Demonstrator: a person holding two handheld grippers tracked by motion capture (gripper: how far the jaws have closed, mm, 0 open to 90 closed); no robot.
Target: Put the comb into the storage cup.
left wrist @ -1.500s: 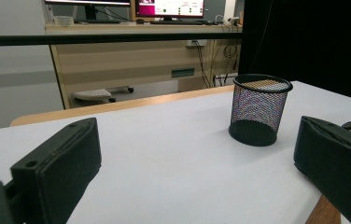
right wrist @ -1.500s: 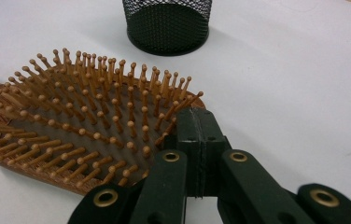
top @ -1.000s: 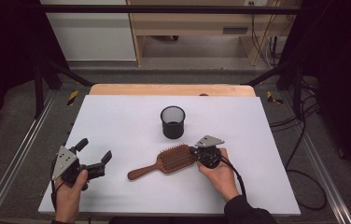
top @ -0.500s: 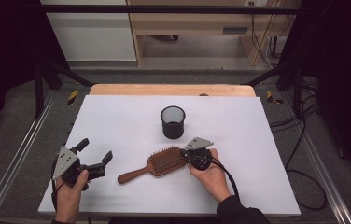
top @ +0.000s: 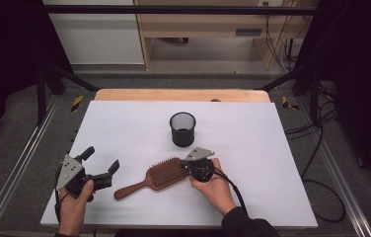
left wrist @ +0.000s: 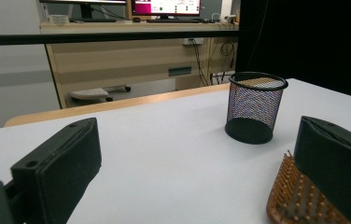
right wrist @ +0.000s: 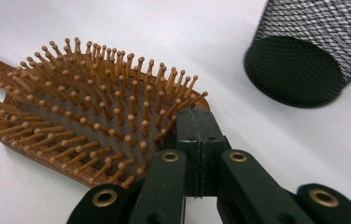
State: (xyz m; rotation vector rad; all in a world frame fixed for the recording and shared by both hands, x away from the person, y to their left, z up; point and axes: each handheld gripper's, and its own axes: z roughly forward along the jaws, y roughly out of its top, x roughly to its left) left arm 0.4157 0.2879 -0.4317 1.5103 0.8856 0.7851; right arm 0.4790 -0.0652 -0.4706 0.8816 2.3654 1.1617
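Step in hand: you are nudging the wooden paddle hairbrush (top: 160, 175) across the white table (top: 252, 148) with the right gripper (top: 189, 169), jaws pressed together against the rim of the brush head, pinching nothing. The brush lies bristles up, handle toward your left gripper (top: 99, 168), which hovers spread and empty. The black mesh cup (top: 182, 129) stands upright just beyond the brush. Next move, likely: bring the handle within the left jaws and close on it.

the right tool (right wrist: 197, 135) hides part of the hairbrush (right wrist: 89, 126), its handle cut off.
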